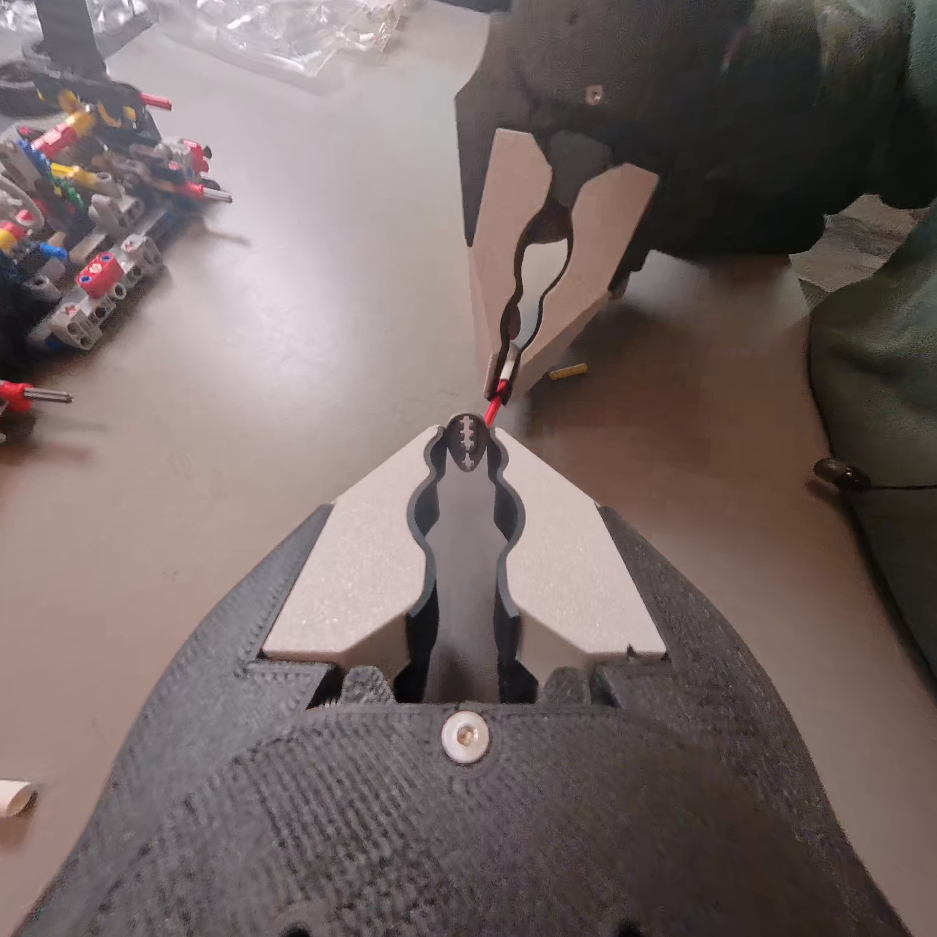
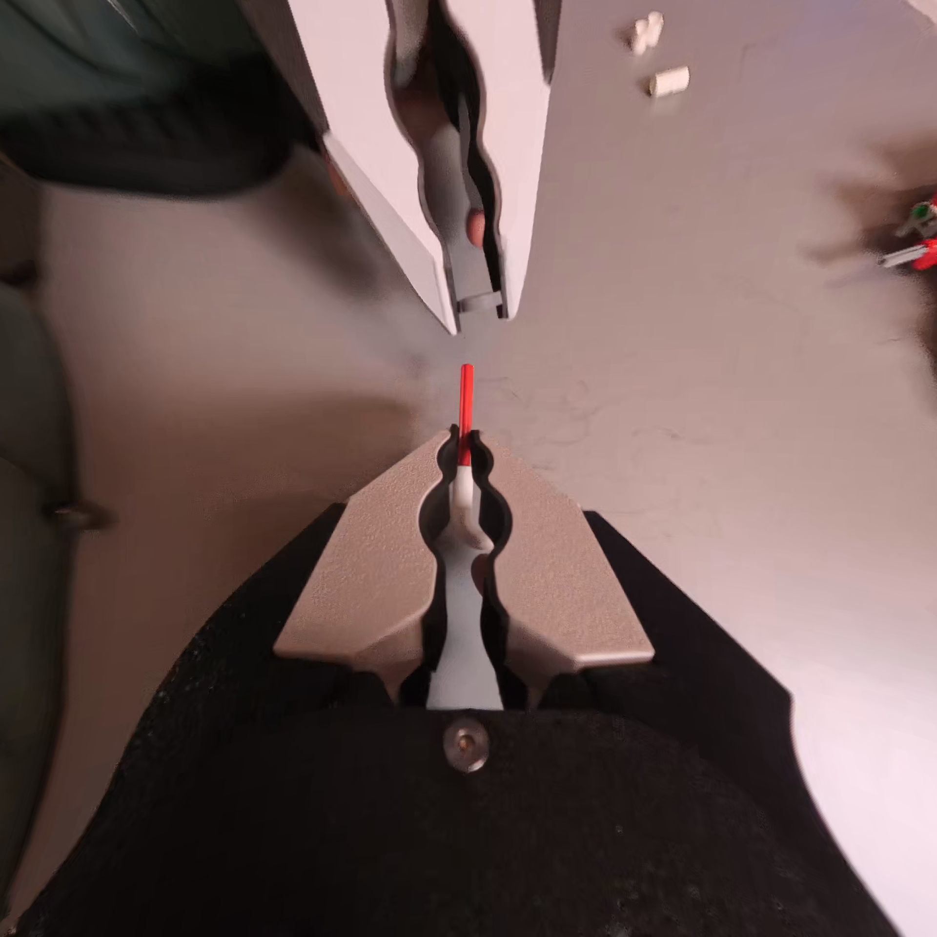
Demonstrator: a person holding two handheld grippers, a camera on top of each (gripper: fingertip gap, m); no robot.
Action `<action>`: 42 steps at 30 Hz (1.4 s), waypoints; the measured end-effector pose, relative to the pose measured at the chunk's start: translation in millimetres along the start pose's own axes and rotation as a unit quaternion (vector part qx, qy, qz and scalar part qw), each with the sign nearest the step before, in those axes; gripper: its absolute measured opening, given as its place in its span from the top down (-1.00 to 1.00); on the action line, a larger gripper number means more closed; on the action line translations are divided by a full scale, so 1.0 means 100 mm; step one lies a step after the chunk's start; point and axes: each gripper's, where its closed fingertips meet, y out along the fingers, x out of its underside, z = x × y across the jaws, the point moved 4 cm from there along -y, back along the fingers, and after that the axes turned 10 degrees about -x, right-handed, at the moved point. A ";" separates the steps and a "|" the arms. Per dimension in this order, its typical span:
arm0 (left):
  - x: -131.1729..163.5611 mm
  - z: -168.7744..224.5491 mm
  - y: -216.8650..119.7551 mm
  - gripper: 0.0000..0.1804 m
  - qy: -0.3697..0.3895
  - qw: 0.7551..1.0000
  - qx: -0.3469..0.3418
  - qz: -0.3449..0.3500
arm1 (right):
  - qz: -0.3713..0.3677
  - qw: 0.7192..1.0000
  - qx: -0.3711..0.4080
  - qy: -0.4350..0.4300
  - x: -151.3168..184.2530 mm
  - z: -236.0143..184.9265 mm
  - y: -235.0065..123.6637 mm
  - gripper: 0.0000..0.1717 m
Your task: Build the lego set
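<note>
Red axle (image 2: 465,405): thin, straight plastic rod joined to a white end piece (image 2: 462,489), clamped between the fingertips of the right gripper (image 2: 462,436), the red length jutting forward past the tips over the counter (image 2: 710,456). Judged light, stiff and smooth; likely to pivot or slip if pinched at one point only, so the thicker white end is the surer hold.

Left gripper (image 1: 466,436): directly ahead of the axle's free end, closed on a small dark grey piece (image 1: 467,448) with a row of cross-shaped holes; axle tip near that piece, contact not discernible.

Yellow pin (image 1: 568,371): lying on the counter just beyond the right gripper's fingers.

Building-brick assembly (image 1: 101,213): multicoloured, well to the left of the axle, as the left wrist view shows it.

Clear plastic bags (image 1: 294,35): far beyond the axle.

White cylinders (image 2: 669,81): small, loose, well apart from the axle.

Green fabric (image 1: 872,355): to the right of the axle.
</note>
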 end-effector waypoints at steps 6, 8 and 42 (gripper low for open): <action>-0.21 0.14 -0.10 0.85 0.042 0.994 0.025 0.097 | 0.112 0.980 -0.136 0.091 -0.06 -0.05 -0.20 0.99; -0.23 0.18 -0.12 0.85 0.057 0.992 0.033 0.111 | 0.138 0.970 -0.173 0.099 -0.09 -0.11 -0.23 0.99; -0.41 0.38 -0.31 0.85 -0.032 0.952 0.190 0.238 | 0.212 0.929 -0.271 0.136 -0.37 -0.41 -0.38 0.99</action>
